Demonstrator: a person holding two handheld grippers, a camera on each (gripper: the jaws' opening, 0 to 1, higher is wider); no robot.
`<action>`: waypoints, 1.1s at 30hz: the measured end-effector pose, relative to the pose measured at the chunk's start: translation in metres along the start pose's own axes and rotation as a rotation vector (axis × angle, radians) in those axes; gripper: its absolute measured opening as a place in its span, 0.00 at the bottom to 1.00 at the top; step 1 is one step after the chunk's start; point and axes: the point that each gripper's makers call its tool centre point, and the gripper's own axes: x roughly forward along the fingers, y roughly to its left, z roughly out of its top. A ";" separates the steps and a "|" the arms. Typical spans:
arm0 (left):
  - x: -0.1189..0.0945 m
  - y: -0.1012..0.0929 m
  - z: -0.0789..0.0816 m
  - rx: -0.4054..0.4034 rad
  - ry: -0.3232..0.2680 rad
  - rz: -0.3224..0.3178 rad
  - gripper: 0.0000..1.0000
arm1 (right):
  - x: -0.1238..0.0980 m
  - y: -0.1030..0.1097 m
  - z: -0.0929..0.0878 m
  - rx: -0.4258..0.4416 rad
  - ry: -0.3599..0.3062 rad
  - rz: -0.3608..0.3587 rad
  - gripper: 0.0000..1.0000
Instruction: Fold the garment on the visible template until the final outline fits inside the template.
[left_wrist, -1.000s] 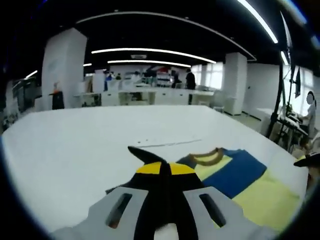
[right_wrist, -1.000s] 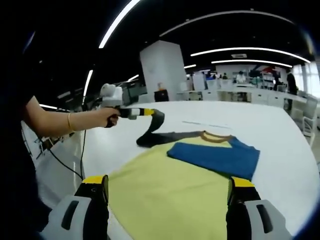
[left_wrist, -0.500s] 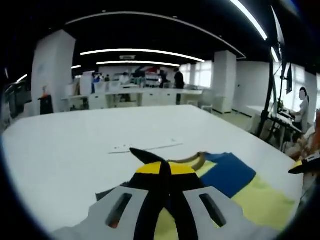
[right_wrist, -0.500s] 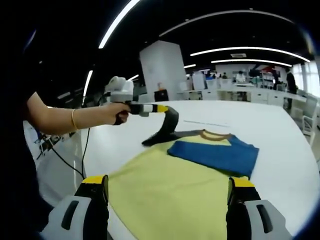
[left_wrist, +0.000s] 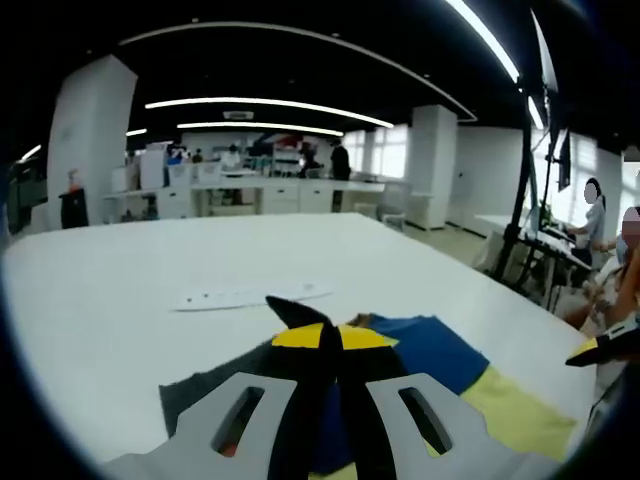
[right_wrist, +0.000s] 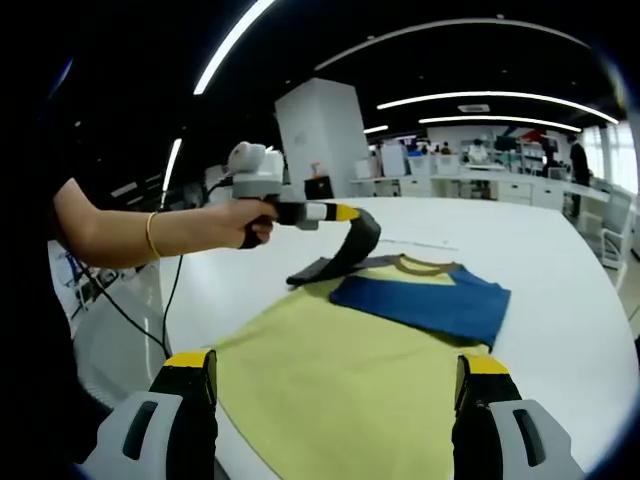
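A yellow T-shirt (right_wrist: 330, 375) lies flat on the white table (right_wrist: 540, 250), with a brown collar (right_wrist: 425, 266). Its blue sleeve (right_wrist: 420, 300) is folded in over the chest. My left gripper (right_wrist: 350, 213) is shut on the dark grey sleeve (right_wrist: 340, 258) and holds it lifted in an arc above the shoulder. In the left gripper view the shut jaws (left_wrist: 325, 335) pinch that grey sleeve (left_wrist: 200, 385), with the blue sleeve (left_wrist: 430, 345) and yellow body (left_wrist: 510, 415) just beyond. My right gripper (right_wrist: 337, 400) stands open above the shirt's near hem, holding nothing.
A thin pale strip (left_wrist: 250, 296) lies on the table beyond the collar. A person's bare arm with a bracelet (right_wrist: 150, 235) reaches in from the left. The table edge (right_wrist: 185, 340) runs along the left of the shirt. Desks and people stand far behind.
The left gripper has raised the grey sleeve and carried it inward toward the collar and the blue sleeve. The right gripper has stayed open in place.
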 end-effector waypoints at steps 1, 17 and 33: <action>0.003 -0.003 0.000 -0.006 -0.002 -0.007 0.01 | 0.000 0.000 0.000 0.001 0.000 -0.001 0.99; 0.029 -0.051 0.000 0.023 -0.002 -0.084 0.00 | -0.002 -0.003 -0.007 0.024 0.004 -0.014 0.99; 0.044 -0.105 -0.020 0.053 0.042 -0.190 0.00 | -0.002 -0.004 -0.014 0.023 0.024 -0.015 0.99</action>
